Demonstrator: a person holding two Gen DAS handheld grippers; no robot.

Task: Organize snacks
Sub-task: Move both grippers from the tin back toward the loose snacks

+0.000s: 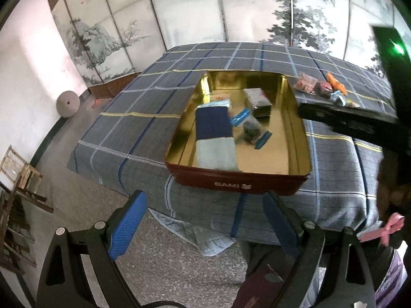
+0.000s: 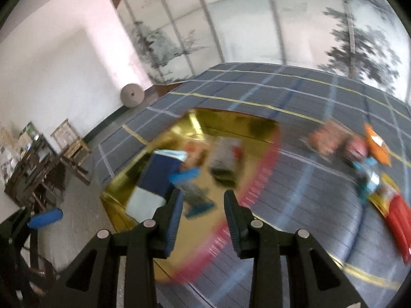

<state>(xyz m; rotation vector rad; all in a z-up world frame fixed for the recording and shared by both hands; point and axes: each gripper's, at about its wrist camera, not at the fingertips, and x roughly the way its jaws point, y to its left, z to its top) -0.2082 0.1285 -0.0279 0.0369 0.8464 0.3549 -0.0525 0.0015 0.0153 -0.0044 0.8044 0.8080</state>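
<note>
left gripper: fingers wide apart, holding nothing, before the red tin. right gripper: fingers parted, holding nothing, above the tin's gold interior.

A bench under a grey-blue checked cloth carries an open red tin near its front edge. At the tin's 2 o'clock, loose snack packets lie on the cloth.
</note>
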